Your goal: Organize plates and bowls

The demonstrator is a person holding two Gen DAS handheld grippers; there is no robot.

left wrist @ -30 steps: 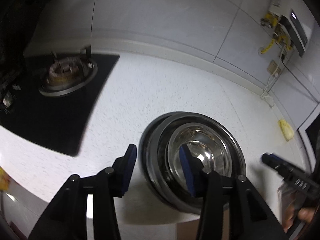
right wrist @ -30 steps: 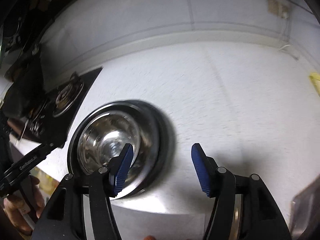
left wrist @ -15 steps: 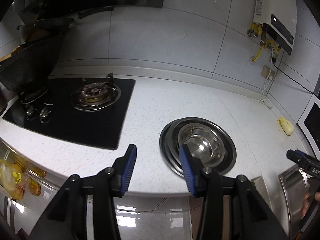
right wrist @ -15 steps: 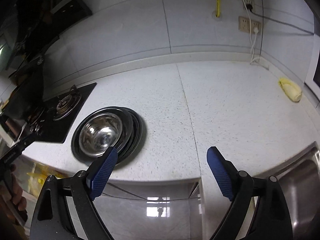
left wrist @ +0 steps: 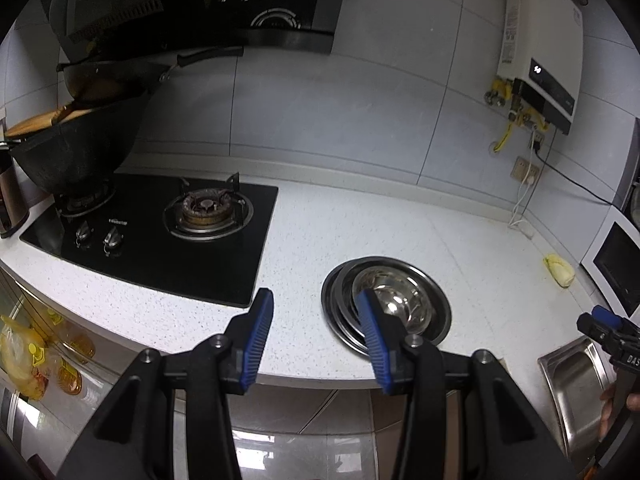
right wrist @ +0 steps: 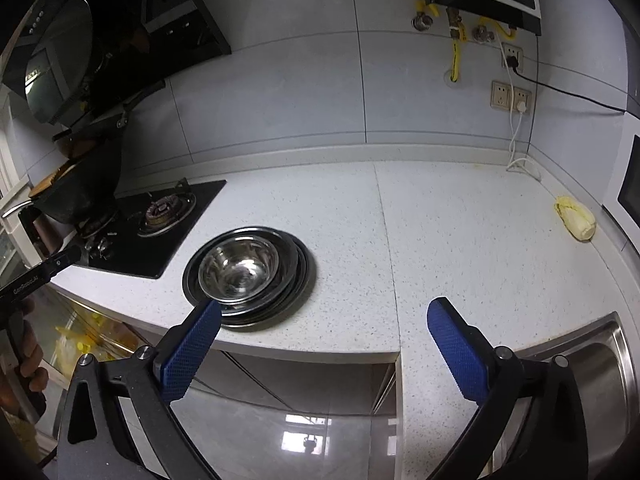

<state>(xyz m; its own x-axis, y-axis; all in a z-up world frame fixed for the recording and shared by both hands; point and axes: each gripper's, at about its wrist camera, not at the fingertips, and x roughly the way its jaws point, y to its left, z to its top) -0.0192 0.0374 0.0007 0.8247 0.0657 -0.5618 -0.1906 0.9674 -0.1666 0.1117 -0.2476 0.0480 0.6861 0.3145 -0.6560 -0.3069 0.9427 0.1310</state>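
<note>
Stack: 1 steel bowl (right wrist: 239,265) is nested on the plates (right wrist: 296,276), set on the countertop (right wrist: 460,240) beside the stove (left wrist: 160,248).
Right gripper (right wrist: 324,346): jaws have just been opened wide, nothing between them.
Left gripper (left wrist: 316,334): half-parted, empty.
Change: both grippers have been drawn back and up from the stack.
Meaning: stacking is judged finished.

Bowl (right wrist: 238,267): polished steel, mirror-bright inside. Plates (right wrist: 296,270) under it: stainless, darker sheen at rims. Countertop (right wrist: 460,248): white speckled stone-look, smooth, low gloss. Hob (left wrist: 160,256): black glass, glossy; burner (left wrist: 207,209) looks rusty, rough cast metal. Wok (left wrist: 72,156): black, matt, sooty. Sink (right wrist: 600,376): brushed stainless. Wall tiles (right wrist: 280,92): pale, smooth, semi-gloss. Gripper pads (right wrist: 192,350): blue, knurled, rubber-like; arms black matt plastic w/ metal pins. Floor tiles (right wrist: 288,436): highly reflective.
</note>
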